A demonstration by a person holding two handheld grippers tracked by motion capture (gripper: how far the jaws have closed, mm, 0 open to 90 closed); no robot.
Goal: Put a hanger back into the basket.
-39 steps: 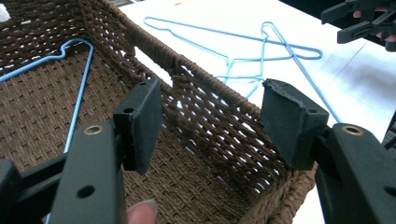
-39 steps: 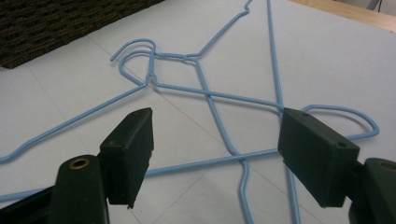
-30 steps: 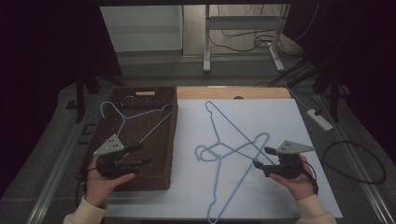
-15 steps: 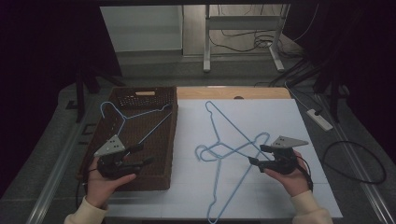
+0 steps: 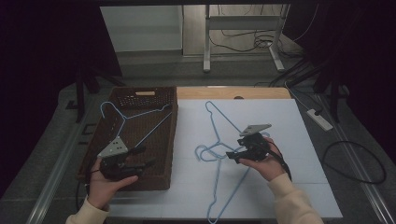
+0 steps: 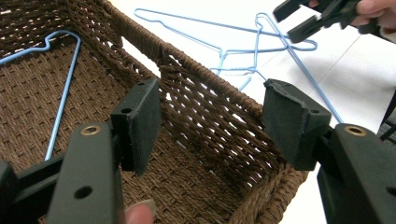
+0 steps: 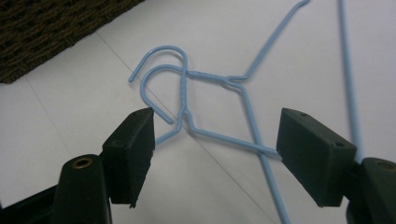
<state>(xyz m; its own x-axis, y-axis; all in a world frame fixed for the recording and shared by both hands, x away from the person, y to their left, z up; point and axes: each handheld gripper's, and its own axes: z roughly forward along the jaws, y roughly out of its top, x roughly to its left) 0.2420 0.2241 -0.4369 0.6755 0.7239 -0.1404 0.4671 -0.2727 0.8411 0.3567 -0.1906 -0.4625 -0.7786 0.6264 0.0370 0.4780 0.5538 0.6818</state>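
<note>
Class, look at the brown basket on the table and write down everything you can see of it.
The basket is a dark brown, shallow, rectangular tray that looks woven from wicker, with a slot handle in its far wall. It sits flat at the table's left, beside the white sheet. One light blue wire hanger lies in it. The left hand-held gripper hovers open over its near end.

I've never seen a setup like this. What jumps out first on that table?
The light blue wire hangers tangled together on the white table catch the eye, with the right tool open just above where their hooks cross. To the left sits a brown wicker basket with one more blue hanger lying in it, and the left tool held open over it.
</note>
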